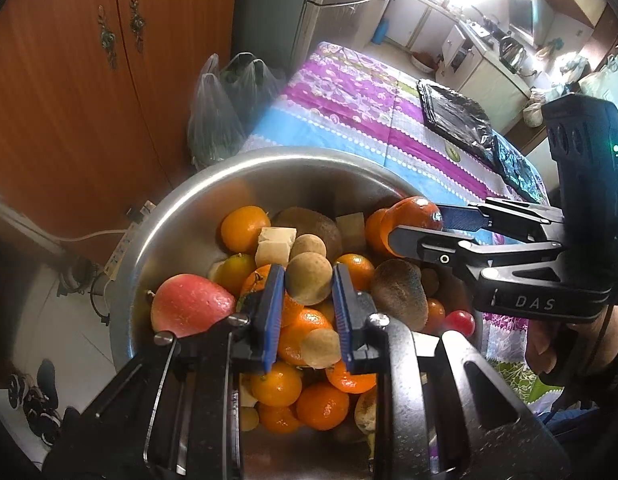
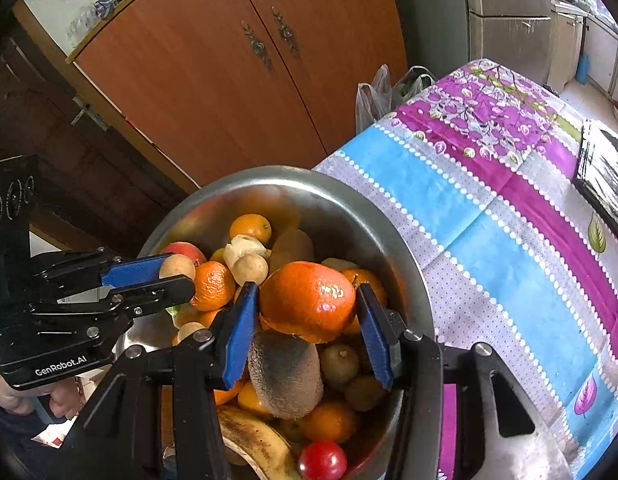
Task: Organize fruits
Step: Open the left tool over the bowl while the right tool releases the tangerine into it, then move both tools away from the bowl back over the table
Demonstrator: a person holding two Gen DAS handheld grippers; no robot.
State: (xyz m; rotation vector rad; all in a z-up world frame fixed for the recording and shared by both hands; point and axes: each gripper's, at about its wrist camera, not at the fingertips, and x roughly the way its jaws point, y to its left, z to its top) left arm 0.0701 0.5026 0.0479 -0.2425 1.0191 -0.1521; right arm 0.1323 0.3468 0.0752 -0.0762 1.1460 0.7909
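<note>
Over a steel bowl (image 2: 393, 236) heaped with fruit at the counter's (image 2: 489, 220) edge, the left claw (image 1: 307, 288) pinches a small tan fruit (image 1: 307, 283) while the right claw (image 2: 307, 300) clamps a large orange (image 2: 307, 298), either of which could, if lifted carelessly, topple neighbouring fruit.

Brushed metal bowl (image 2: 389, 240), glossy orange (image 2: 309, 300), fuzzy kiwi (image 2: 285, 372) (matt), wooden cabinet (image 2: 229, 100).
</note>
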